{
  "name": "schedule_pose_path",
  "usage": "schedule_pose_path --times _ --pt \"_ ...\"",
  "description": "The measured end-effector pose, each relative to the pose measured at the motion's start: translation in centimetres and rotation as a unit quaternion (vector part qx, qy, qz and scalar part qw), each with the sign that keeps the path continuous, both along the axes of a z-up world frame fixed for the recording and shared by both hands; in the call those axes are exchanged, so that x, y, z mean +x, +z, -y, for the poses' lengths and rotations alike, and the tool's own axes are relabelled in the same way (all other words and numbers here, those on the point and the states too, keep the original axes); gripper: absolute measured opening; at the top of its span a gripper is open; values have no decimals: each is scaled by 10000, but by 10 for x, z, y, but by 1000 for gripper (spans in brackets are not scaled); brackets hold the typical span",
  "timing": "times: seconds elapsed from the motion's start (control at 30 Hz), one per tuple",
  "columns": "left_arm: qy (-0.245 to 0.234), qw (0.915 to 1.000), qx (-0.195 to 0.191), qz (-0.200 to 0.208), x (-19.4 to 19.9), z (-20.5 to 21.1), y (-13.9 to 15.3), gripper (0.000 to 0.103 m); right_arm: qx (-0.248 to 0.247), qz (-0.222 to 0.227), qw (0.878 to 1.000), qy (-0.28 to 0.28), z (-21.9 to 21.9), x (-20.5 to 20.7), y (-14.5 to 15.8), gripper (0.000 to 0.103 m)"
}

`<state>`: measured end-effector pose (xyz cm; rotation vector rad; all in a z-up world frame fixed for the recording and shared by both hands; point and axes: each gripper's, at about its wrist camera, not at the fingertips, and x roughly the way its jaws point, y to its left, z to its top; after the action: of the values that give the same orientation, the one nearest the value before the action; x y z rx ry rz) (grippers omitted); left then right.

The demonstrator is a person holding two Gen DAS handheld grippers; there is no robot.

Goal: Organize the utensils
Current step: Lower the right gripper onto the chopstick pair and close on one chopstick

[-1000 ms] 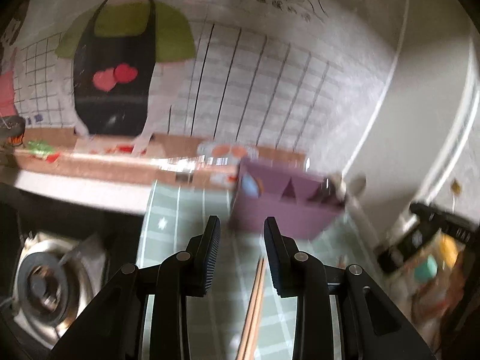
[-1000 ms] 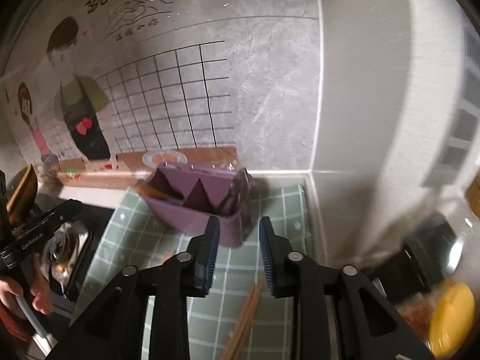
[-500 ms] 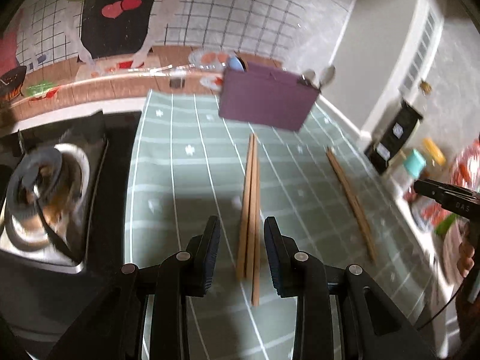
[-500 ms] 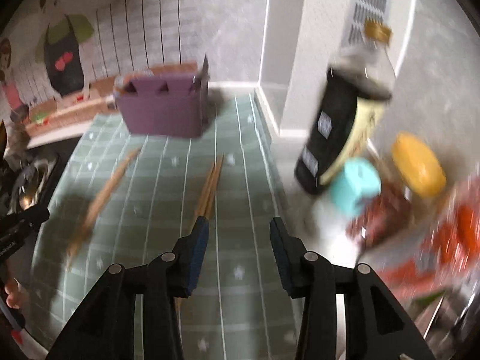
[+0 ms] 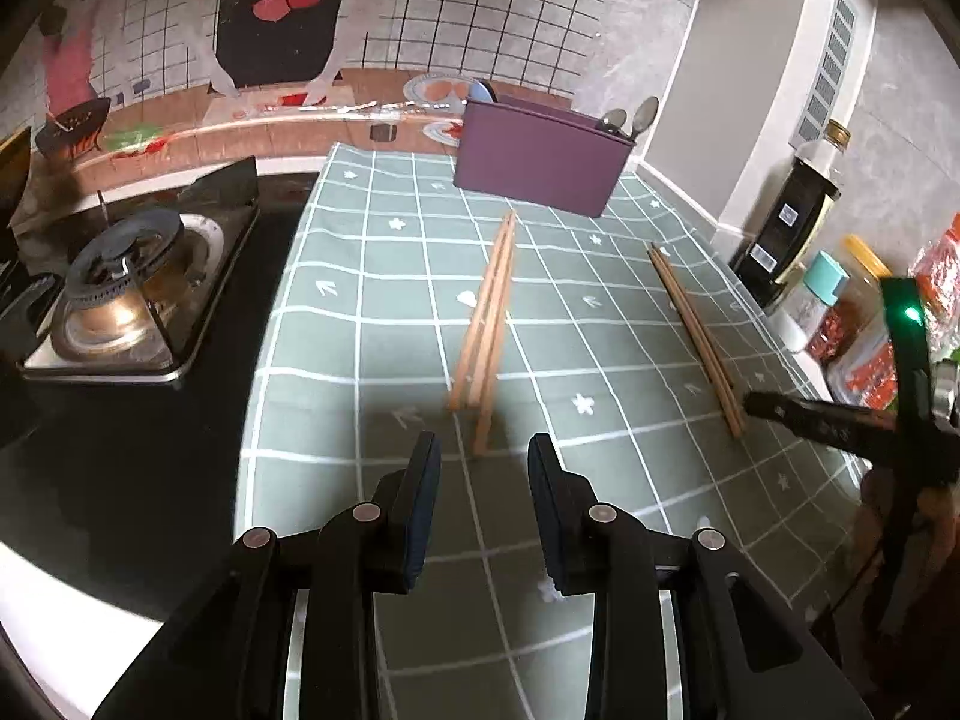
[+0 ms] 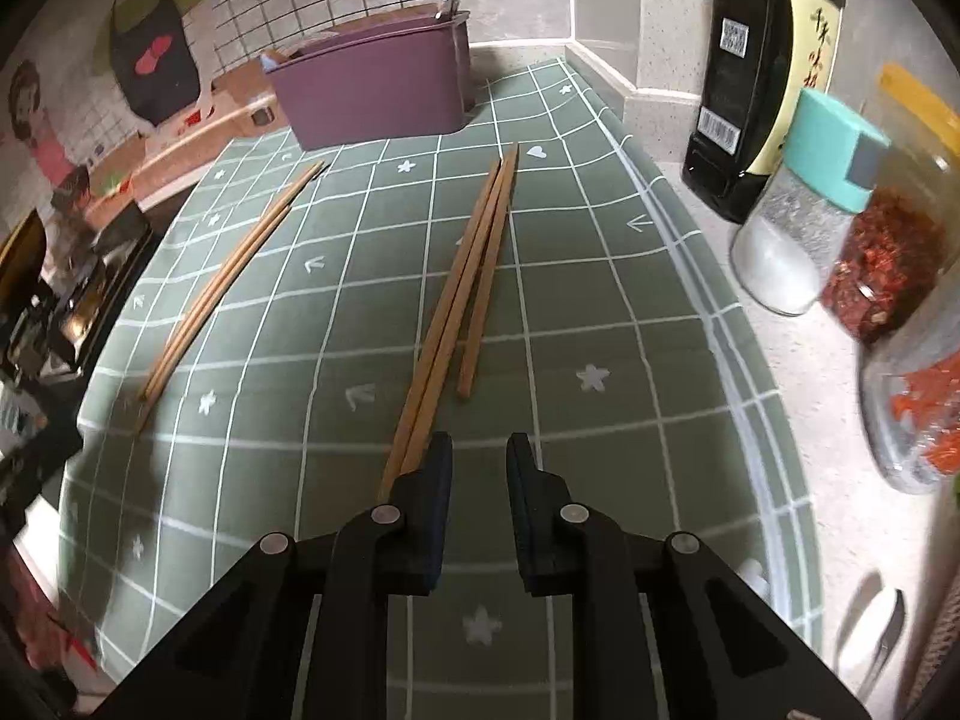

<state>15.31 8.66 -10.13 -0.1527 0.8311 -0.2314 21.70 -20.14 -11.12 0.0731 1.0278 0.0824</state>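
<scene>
Chinese characters on dark bottle

The left gripper hovers above the green checked mat, its two black fingers parted with a clear gap between the pads and nothing held; the fingertips sit just short of the mat's central bundle of chopsticks, pointing along them. The right gripper also hangs low over the mat, jaws apart and empty, its left fingertip overlapping the near ends of the chopsticks on the mat's right side; whether it touches them cannot be told. In the left wrist view, the right gripper shows at the mat's right edge, angled inward.
</scene>
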Motion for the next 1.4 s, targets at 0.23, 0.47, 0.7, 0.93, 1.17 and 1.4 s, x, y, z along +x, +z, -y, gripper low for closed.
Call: schedule_pose_path --times 0.23,0.47,0.7,0.93,1.17,1.4 --pt "248 9996 -56 -103 -4 -2 -4 32 40 59 9999 103 -6 18 -7 18" --pt "169 9997 -128 -107 -5 -3 -7 32 -109 150 9997 172 -14 34 -9 18" --pt "-105 9999 104 50 -12 5 -10 32 -116 226 9996 154 -15 45 -9 8" --pt "99 9995 34 -285 13 10 -22 32 76 270 9996 -23 5 32 0 6" --pt "386 9981 132 -458 29 10 -33 32 106 417 9990 -84 17 15 21 6" --pt "275 9979 348 -462 42 24 -35 28 80 437 9989 -132 23 8 26 6"
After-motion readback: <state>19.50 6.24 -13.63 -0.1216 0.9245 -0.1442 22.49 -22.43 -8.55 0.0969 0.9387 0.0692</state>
